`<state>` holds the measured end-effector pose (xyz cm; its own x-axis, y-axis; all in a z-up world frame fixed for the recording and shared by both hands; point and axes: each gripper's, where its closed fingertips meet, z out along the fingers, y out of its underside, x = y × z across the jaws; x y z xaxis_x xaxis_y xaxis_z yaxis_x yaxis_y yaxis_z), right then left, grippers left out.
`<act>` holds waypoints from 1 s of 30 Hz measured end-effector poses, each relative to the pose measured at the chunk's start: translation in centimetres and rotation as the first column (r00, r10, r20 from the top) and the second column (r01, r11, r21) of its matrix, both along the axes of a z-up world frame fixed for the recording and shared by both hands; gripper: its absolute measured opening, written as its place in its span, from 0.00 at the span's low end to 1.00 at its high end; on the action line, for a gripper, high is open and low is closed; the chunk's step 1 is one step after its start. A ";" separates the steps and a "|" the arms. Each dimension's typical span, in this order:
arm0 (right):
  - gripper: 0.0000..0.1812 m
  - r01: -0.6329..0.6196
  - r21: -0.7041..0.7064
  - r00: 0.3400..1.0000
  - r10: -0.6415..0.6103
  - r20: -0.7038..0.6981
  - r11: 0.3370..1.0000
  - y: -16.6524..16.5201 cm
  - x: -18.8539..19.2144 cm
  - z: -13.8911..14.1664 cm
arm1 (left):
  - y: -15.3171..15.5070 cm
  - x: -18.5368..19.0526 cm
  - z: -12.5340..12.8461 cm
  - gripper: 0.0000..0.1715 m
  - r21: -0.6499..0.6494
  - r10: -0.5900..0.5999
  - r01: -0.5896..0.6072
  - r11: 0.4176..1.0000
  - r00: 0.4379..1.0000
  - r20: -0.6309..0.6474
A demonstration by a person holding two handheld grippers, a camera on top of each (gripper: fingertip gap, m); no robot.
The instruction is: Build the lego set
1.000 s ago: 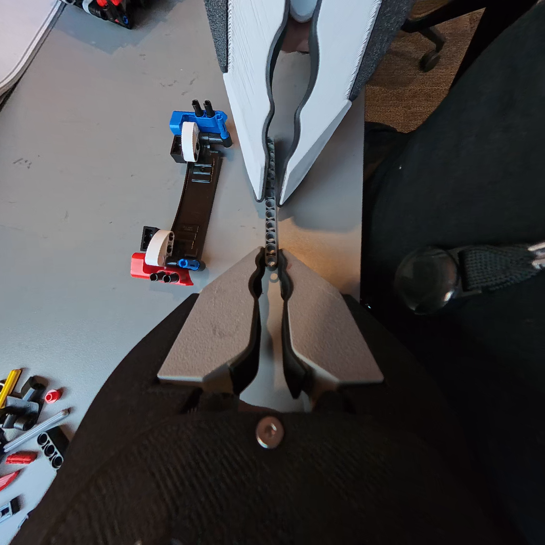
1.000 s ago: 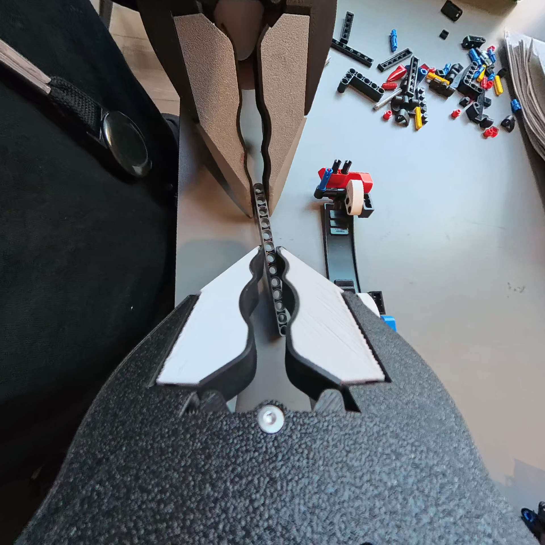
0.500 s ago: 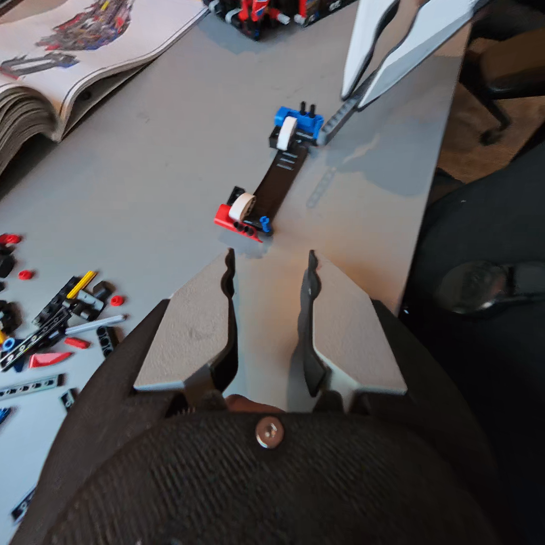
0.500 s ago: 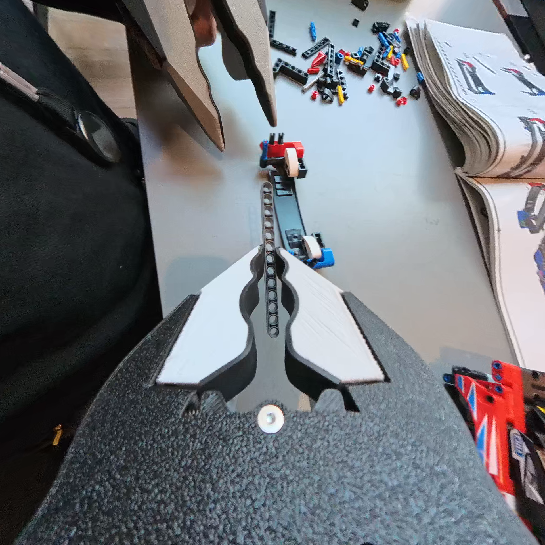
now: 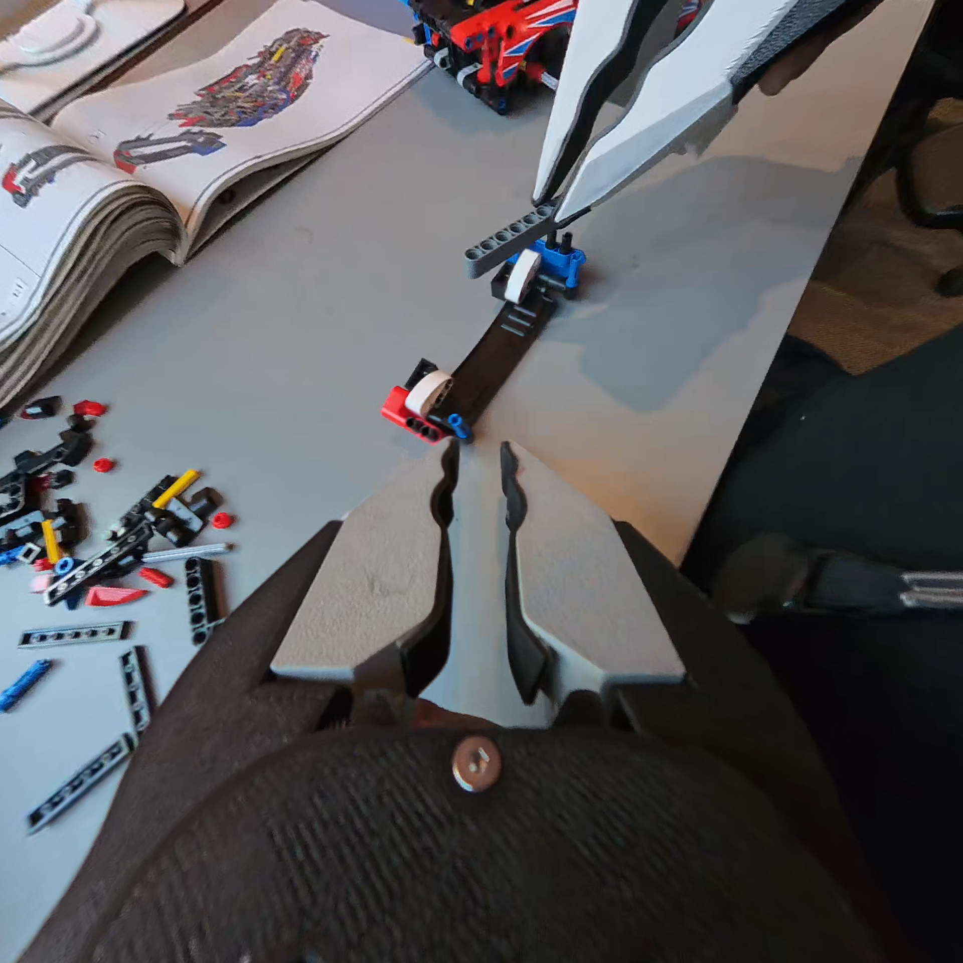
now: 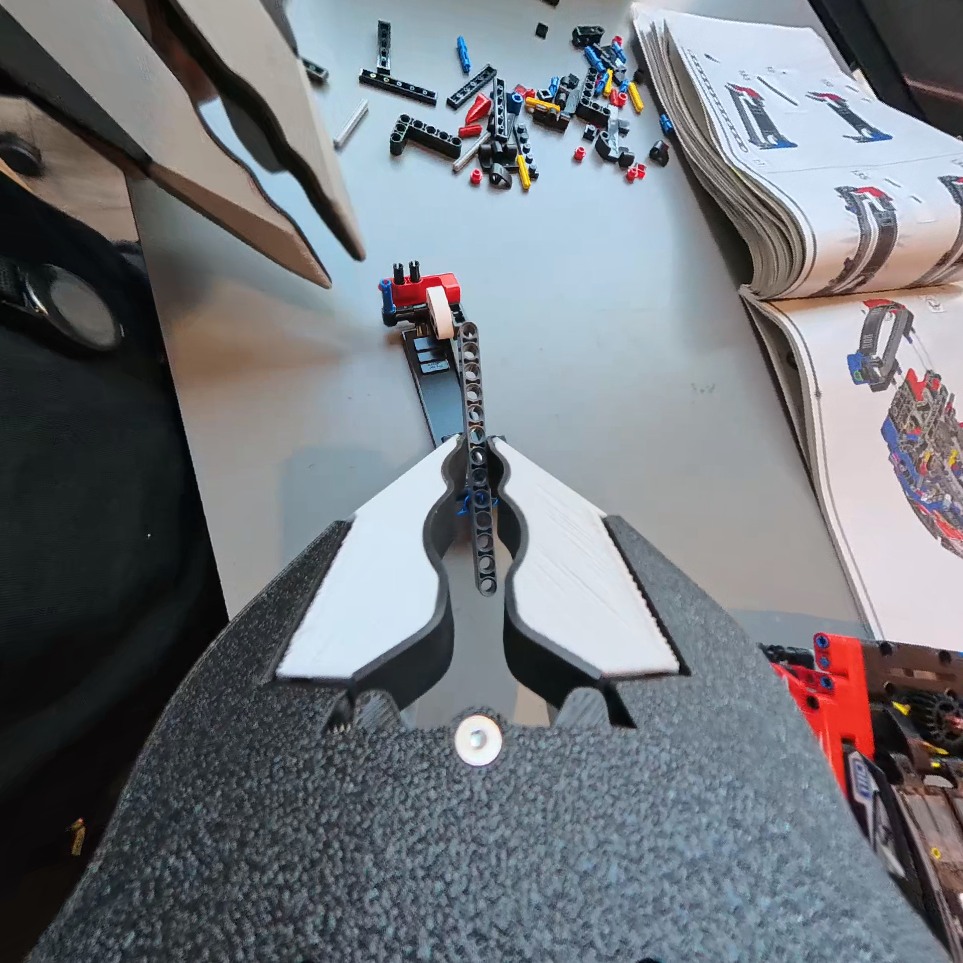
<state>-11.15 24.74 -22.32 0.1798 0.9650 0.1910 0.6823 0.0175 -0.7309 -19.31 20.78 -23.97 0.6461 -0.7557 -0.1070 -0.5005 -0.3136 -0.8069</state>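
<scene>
My right gripper (image 6: pixel 475 440) is shut on a long dark grey holed beam (image 6: pixel 474 396) and holds it over a small assembly (image 6: pixel 435 375): a curved black panel with a red block and white piece at one end, a blue block and white piece at the other. In the left wrist view the right gripper (image 5: pixel 550 203) holds the beam (image 5: pixel 508 242) just above the blue end (image 5: pixel 555 260). My left gripper (image 5: pixel 478 448) is open and empty, its tips just short of the red end (image 5: pixel 417 414). It also shows in the right wrist view (image 6: pixel 344 271).
Several loose pieces (image 5: pixel 120 531) lie on the grey table (image 5: pixel 312 323), also in the right wrist view (image 6: pixel 521 120). An open instruction book (image 6: pixel 834 182) lies beyond. A larger red, black and blue model (image 5: pixel 495 41) stands at the far end. The table edge (image 5: pixel 755 417) runs alongside a person's dark clothing. Some 10 cm of space lies between my two pairs of fingers.
My left gripper let go of the beam, opened and drew back toward the red end. My right gripper carried the beam over the small assembly, from beside it to above the blue end.
</scene>
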 end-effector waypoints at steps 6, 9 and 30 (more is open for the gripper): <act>0.04 -0.014 -0.007 1.000 0.014 -0.008 1.000 -0.3 -0.1 -0.4 | 1.3 0.5 -1.3 0.08 -0.010 0.080 -0.080 0.997 0.996 -0.032; 0.04 -0.020 -0.014 1.000 0.019 -0.024 1.000 -0.3 -0.2 -0.4 | 1.7 0.9 -1.1 0.01 0.059 0.084 -0.079 0.995 0.993 -0.081; 0.04 -0.184 -0.060 0.980 0.188 0.065 0.981 -1.4 -2.6 -0.6 | 2.8 0.0 -0.4 0.37 -0.021 -0.052 0.053 0.998 0.998 0.019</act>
<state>-13.72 23.37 -22.96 -0.0160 0.9894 0.1441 0.7203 0.1113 -0.6847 -19.35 23.55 -24.39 0.6071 -0.7908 -0.0782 -0.5015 -0.3050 -0.8096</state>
